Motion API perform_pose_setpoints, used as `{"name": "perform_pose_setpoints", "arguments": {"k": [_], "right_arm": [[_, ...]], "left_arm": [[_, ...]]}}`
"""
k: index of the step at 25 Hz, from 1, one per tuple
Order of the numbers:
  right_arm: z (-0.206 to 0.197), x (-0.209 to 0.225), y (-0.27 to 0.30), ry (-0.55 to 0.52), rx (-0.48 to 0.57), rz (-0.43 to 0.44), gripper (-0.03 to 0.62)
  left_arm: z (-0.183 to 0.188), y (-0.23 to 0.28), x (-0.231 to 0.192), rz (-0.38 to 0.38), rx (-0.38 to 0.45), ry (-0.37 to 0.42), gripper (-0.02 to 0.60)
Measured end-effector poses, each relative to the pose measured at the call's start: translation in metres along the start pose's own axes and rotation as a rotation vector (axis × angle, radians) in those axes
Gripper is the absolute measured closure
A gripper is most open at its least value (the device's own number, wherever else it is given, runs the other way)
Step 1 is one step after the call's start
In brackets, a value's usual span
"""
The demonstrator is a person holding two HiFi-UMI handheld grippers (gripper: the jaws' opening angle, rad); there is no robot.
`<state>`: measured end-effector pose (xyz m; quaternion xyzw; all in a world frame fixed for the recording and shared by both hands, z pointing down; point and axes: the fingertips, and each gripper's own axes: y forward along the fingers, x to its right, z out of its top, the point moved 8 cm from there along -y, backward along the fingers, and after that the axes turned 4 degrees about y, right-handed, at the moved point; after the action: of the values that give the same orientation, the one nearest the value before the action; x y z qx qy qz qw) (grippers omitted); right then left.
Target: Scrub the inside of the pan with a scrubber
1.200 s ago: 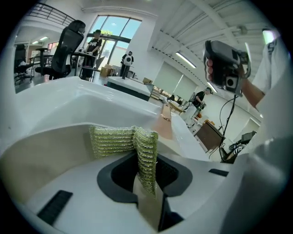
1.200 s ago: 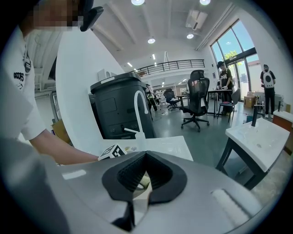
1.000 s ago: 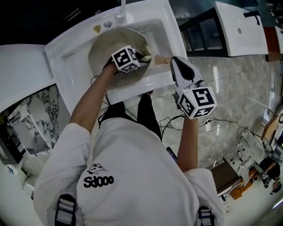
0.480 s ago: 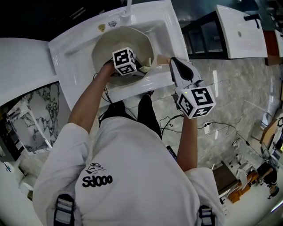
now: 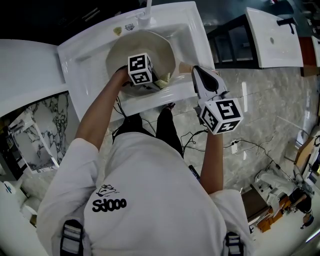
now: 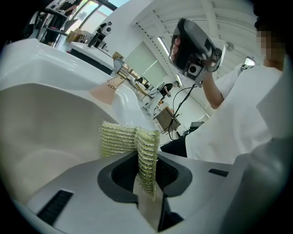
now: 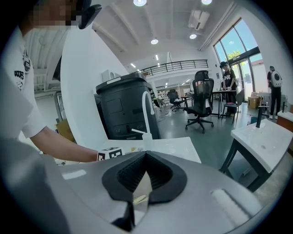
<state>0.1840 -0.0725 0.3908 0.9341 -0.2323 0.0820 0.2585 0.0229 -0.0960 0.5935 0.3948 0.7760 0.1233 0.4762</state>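
While the person bends over a white sink (image 5: pixel 82 55) in the head view, a cream-coloured pan (image 5: pixel 120 50) sits in its basin below the faucet (image 5: pixel 148 7). The left gripper (image 5: pixel 154 82) reaches into the pan at its near right side, with its marker cube facing up. A yellow-green mesh scrubber (image 5: pixel 164 79) shows at its tip against the pan's inner wall. The right gripper (image 5: pixel 195 70) comes in from the right over the sink's edge and meets the tan pan handle (image 5: pixel 184 68), which sticks out toward it. Grey marble floor (image 5: pixel 260 100) lies beside the sink, and a second white basin (image 5: pixel 275 35) stands well apart at the upper right.

Seen from the left gripper view, the jaws are clamped on the scrubber (image 6: pixel 121 139). One folded edge is pinched between the pads and the rest fans out to the left. Pale pan wall (image 6: pixel 50 123) curves behind and beneath it. The other gripper's dark body appears high up in the person's hand, and a white shirt (image 6: pixel 238 123) fills the right side.

Looking along the right gripper's jaws in its own view, they are drawn together on a tan surface, the pan handle (image 7: pixel 141 185), wedged between the black pads. Beyond them lie the left gripper's marker cube (image 7: pixel 110 154) at the end of a bare forearm, the white faucet (image 7: pixel 146 112), a black cabinet (image 7: pixel 121 109), an office chair (image 7: pixel 201 98) and a white basin on dark legs (image 7: pixel 265 137) at the right.
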Motion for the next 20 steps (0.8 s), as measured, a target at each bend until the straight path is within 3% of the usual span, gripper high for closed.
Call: {"name": "perform_pose_setpoints", "arguments": {"k": [9, 14, 20], "right_arm": [[-0.008, 0.006, -0.001, 0.017, -0.013, -0.014, 0.585], [-0.01, 0.01, 0.002, 0.026, -0.021, -0.015, 0.585], [-0.011, 0.016, 0.005, 0.044, -0.027, -0.018, 0.585]], "left_arm": [[-0.002, 0.006, -0.017, 0.128, -0.131, 0.067, 0.505], [0.002, 0.01, -0.033, 0.261, -0.22, 0.117, 0.505], [0.016, 0.001, -0.059, 0.474, -0.203, 0.107, 0.505]]}}
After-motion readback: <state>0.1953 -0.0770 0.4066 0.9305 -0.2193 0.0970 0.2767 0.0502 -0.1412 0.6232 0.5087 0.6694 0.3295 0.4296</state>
